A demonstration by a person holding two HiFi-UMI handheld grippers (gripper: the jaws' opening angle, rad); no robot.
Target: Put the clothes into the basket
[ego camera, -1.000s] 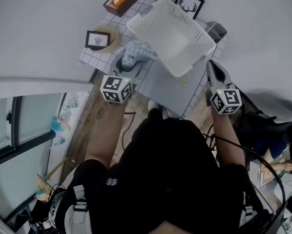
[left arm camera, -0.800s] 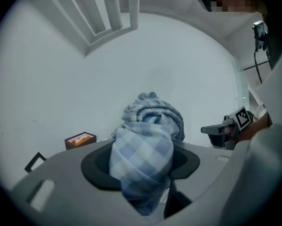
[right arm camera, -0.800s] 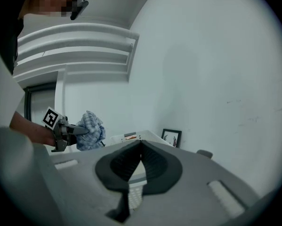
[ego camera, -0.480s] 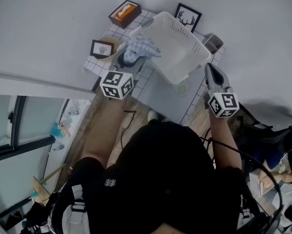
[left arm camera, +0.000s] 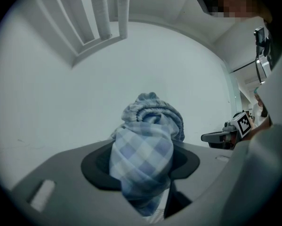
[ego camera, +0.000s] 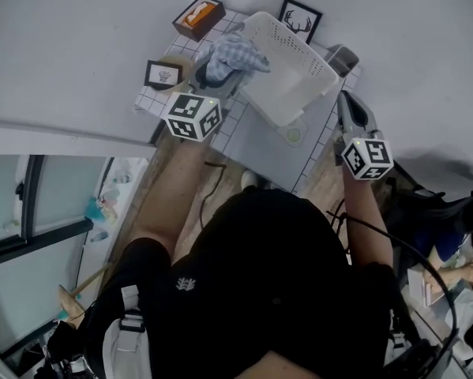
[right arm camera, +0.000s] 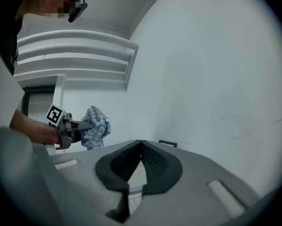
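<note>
A blue-and-white checked cloth [ego camera: 228,56] hangs bunched in my left gripper [ego camera: 218,79], whose jaws are shut on it; it is raised beside the left rim of the white perforated basket [ego camera: 315,73]. In the left gripper view the cloth [left arm camera: 145,142] fills the gap between the dark pads. The right gripper view shows the same cloth [right arm camera: 94,127] held in the air. My right gripper [ego camera: 344,101] hovers by the basket's right corner, pads [right arm camera: 152,161] meeting at the tips with nothing between them. The basket's inside looks bare.
The basket stands on a table with a white grid cloth [ego camera: 159,99] and a grey mat [ego camera: 272,144]. Around it are a brown tissue box [ego camera: 197,16], an antler picture [ego camera: 299,18], a small frame [ego camera: 163,74] and a grey bin [ego camera: 345,56]. A white wall lies behind.
My left gripper has risen with the checked cloth, lifting it off the table up to the basket's left rim. The right gripper has risen a little beside the basket.
</note>
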